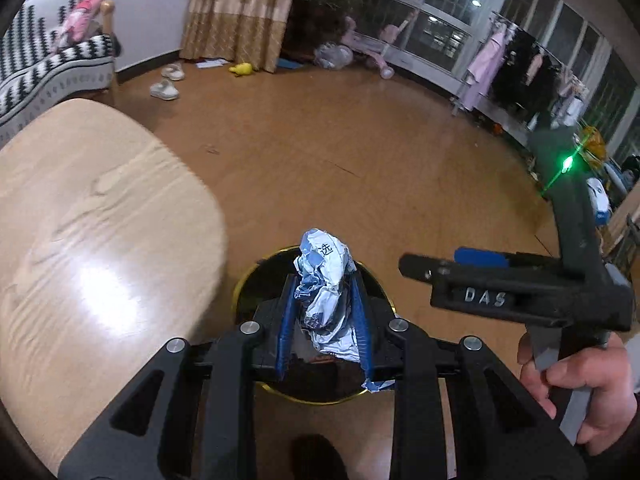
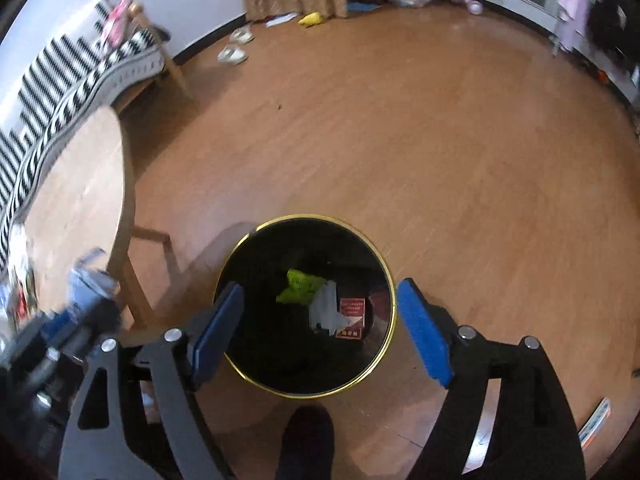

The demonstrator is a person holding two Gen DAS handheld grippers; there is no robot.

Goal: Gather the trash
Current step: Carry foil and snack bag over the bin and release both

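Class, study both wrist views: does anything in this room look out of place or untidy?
Yes. A flat printed packet lies loose on the wooden floor, right of the gold-rimmed bin, not inside it. Further back, white shoes and a yellow toy lie scattered near the curtain.

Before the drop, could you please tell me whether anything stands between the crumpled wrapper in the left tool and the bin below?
Nothing visible does: the crumpled blue-and-white wrapper hangs above the open black gold-rimmed bin; the right tool is open and empty.
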